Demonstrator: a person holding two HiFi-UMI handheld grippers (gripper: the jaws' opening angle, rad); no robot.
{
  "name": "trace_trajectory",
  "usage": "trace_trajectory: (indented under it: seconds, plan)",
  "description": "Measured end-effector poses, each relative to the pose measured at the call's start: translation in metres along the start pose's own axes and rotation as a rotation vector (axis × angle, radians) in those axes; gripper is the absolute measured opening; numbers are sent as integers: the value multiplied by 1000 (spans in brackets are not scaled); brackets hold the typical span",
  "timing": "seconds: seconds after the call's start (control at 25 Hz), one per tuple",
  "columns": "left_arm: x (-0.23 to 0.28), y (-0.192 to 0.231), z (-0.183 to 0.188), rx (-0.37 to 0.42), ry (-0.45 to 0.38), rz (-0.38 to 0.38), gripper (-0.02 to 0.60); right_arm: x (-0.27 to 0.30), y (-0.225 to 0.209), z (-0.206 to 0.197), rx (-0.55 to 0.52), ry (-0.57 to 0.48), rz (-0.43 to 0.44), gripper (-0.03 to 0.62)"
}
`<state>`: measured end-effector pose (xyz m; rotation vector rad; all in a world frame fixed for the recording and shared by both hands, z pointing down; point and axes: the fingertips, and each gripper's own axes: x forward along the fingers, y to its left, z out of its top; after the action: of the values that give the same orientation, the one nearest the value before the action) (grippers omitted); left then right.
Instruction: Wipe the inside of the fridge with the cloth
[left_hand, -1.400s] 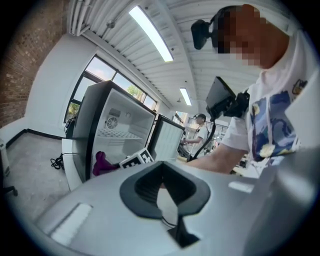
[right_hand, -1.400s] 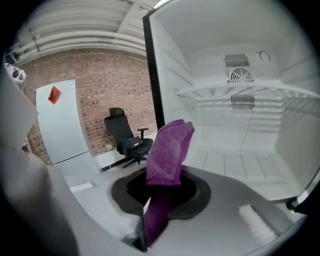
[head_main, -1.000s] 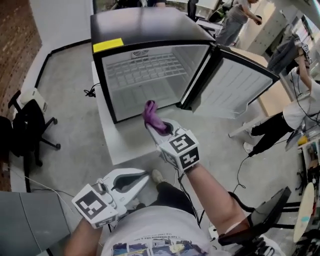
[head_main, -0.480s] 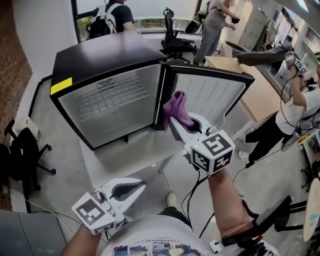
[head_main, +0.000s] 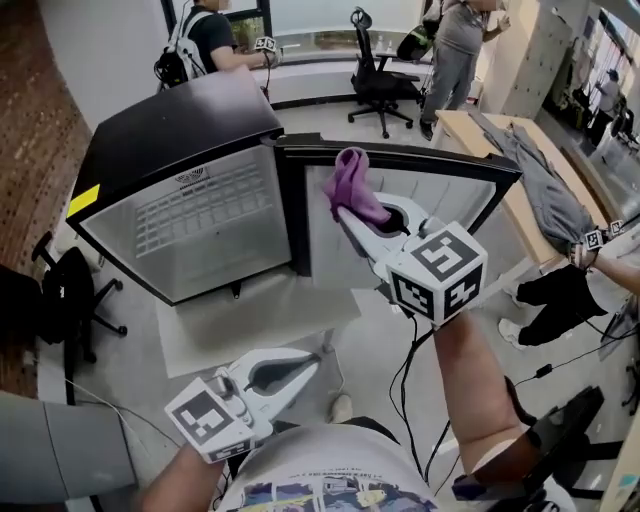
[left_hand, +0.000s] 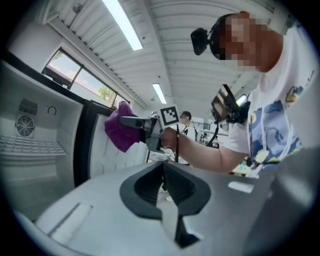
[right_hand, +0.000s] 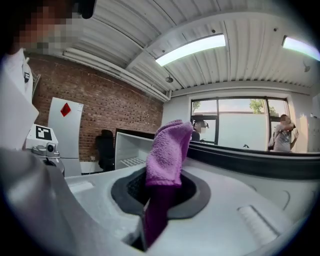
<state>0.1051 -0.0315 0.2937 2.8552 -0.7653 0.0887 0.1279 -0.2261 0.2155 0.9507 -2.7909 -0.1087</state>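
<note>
The right gripper (head_main: 350, 218) grips the purple cloth (head_main: 355, 188), which stands lengthwise beyond its tips, pointing at the door (head_main: 450, 195) of the open fridge (head_main: 180, 220). The left gripper (head_main: 308, 366) hangs low, jaws together, empty.

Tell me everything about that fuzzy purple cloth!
The fuzzy purple cloth is towel-like and bunched into a wad. The right gripper pinches it between its jaws: one tuft sticks out past the tips, a darker fold runs back between them. It is held up before the white inner side of the open black fridge door. Only the gripper visibly touches it.
</note>
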Motion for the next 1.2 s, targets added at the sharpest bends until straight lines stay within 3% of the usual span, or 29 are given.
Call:
trace_trajectory:
  seconds: [0.12,0.28,0.76,1.2]
  plan:
    - [18,-1,1,-9,17,-17,6,12,0,-1,-9,9,55,54]
    - [31,6,8,22,39,-54,6,24,-5,-2,-19,6,47,54]
    - [47,19,9,53,100,-213,6,2,-49,-18,13,38,-145,54]
    - [73,3,6,79,135,-331,6,-45,-90,-32,42,59,-282,54]
